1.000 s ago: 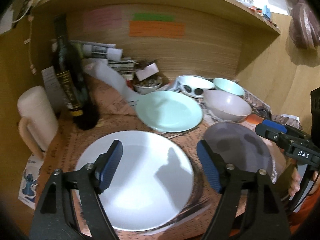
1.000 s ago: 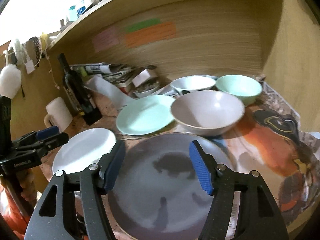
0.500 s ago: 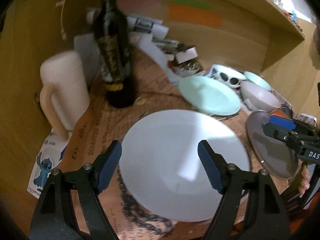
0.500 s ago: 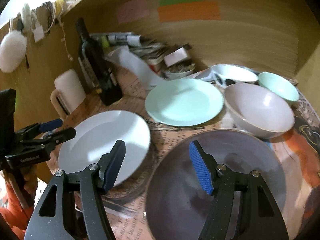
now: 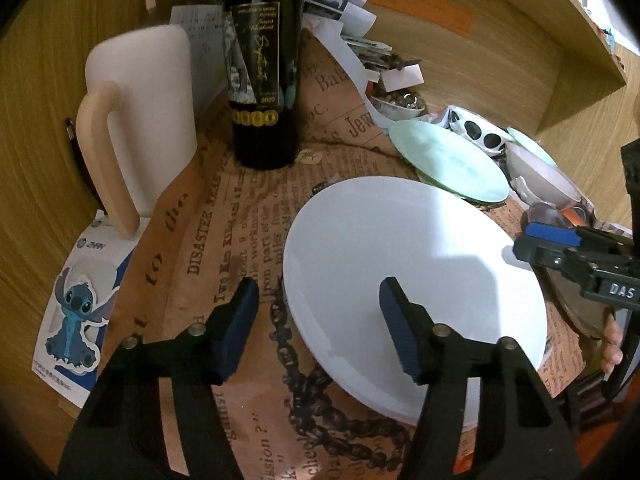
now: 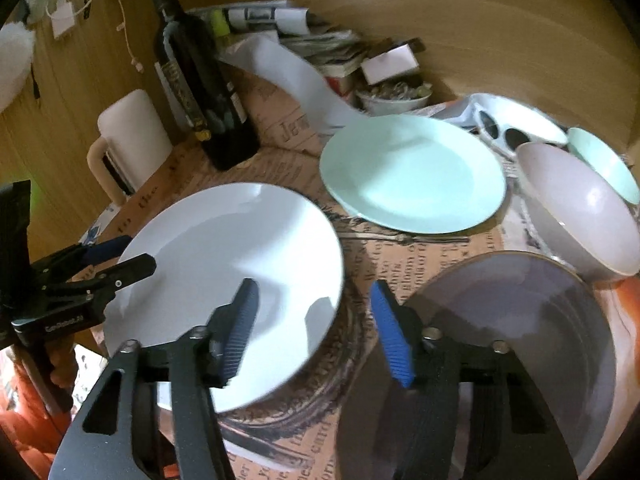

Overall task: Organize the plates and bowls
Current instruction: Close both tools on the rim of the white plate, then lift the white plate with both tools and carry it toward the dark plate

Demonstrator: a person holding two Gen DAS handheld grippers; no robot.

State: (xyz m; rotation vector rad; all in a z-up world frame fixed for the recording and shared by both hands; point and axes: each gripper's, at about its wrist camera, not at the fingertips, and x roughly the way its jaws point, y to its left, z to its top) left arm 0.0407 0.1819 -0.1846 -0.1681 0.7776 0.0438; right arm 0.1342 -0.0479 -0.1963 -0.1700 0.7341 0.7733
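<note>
We hold two matching black plastic grippers. The left gripper (image 5: 318,320) and right gripper (image 6: 314,326) each carry ribbed blue pads (image 6: 391,334), round silver screws (image 5: 440,330) at the joints, and white lettering along the side.

Grey plate (image 6: 520,320) btm cut off

Both claws — left (image 5: 318,322), right (image 6: 314,330) — closing, angled downward, nothing gripped.

place: home shelf nook | signs: wine bottle (image 5: 262,68), newspaper liner (image 5: 240,216), crockery
</note>
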